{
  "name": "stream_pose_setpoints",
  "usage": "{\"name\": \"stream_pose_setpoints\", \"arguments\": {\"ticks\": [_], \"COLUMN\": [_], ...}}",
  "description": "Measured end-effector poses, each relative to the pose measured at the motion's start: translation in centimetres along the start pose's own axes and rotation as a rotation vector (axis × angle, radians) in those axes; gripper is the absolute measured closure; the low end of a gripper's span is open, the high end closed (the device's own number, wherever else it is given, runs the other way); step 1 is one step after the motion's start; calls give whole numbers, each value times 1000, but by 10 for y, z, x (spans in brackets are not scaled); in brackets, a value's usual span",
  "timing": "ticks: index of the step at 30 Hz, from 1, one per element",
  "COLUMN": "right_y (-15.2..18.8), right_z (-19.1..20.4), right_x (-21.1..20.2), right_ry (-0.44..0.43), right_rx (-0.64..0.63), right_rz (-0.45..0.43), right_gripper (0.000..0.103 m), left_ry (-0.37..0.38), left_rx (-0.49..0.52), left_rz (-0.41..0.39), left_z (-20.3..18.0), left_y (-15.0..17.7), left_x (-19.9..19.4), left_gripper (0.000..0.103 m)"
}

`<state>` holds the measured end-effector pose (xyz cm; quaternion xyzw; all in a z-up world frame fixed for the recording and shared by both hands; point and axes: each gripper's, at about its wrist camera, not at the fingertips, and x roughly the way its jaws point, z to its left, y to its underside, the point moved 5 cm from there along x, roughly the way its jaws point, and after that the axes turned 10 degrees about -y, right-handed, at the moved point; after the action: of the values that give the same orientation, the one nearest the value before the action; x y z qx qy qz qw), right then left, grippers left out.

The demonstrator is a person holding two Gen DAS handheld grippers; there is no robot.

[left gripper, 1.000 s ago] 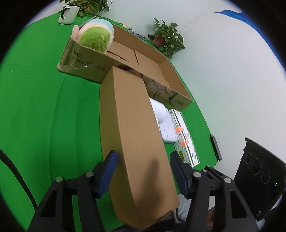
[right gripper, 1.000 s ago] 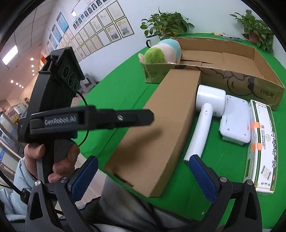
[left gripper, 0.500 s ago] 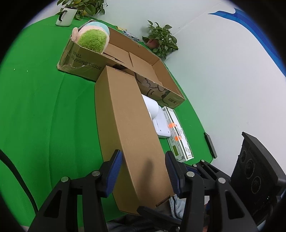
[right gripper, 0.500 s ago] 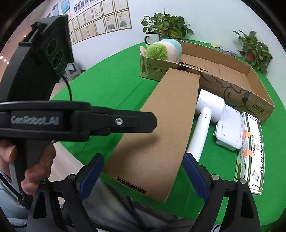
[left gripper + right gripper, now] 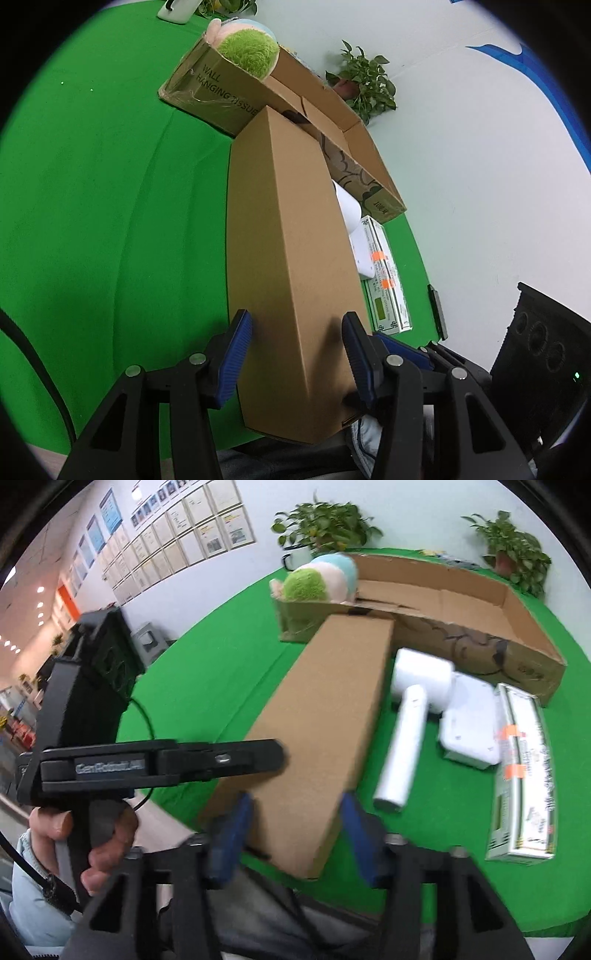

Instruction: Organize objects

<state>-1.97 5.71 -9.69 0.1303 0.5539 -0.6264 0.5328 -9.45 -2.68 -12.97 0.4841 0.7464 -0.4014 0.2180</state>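
Two grippers straddle the near end of the long cardboard box (image 5: 291, 258), which lies on the green table (image 5: 103, 192) against the open carton (image 5: 354, 147), probably for a shared lift. Left gripper (image 5: 295, 350) pads bracket the box; contact unclear. Right gripper (image 5: 295, 834) jaws are closing around it. Carton reads "WALL HANGING TISSUE".

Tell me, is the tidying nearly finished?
Not nearly. Done: only the plush toy sits in the big open carton. In hand: both grippers straddle the long brown box; the right gripper is closing. Left: white hair dryer, white device, printed box.
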Motion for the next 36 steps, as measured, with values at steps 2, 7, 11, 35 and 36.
{"name": "stream_pose_setpoints", "arguments": {"ticks": [2,7,11,35,36], "right_y": [4,9,13,21,21], "right_z": [10,25,21,17,17], "right_x": [3,16,20,0,2], "right_ry": [3,104,180,-277,-296], "right_rx": [-27,-110,-128,147,157], "right_rz": [11,33,31,-47,-42], "right_gripper": [25,12,14,16,16], "left_ry": [4,7,8,-56,-63], "left_rx": [3,22,60,-19,-20], "left_rz": [3,8,6,-97,-100], "left_z": [-1,-8,-17,4,5], "left_y": [0,0,3,0,0], "left_x": [0,3,1,-47,-49], "left_gripper": [54,54,54,45,45]}}
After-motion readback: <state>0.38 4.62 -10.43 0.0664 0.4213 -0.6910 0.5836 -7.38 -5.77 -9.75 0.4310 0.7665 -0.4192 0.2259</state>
